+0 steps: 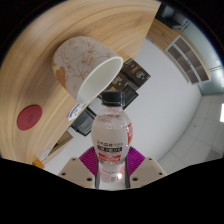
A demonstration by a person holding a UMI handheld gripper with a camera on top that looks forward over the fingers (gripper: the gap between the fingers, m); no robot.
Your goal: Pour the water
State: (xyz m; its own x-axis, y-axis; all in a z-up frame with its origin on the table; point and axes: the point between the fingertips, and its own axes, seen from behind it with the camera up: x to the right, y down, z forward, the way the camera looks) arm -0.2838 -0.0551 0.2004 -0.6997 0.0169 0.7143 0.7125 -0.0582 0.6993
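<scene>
A clear plastic water bottle [111,135] with a dark cap and a white-and-red label is held between my gripper's [111,168] two fingers. Both magenta pads [88,160] press on its sides, so the gripper is shut on it. The whole view is tilted. The bottle's cap end reaches toward the rim of a beige paper cup [82,64], which stands on a round wooden table [40,100] just beyond the bottle. The cup's white inside shows. I cannot tell whether water is flowing.
A small red round thing [29,117] lies on the wooden table near the cup. Beyond the table's edge there are a pale floor [165,100], dark furniture [133,75] and wooden cabinets [190,55] farther off.
</scene>
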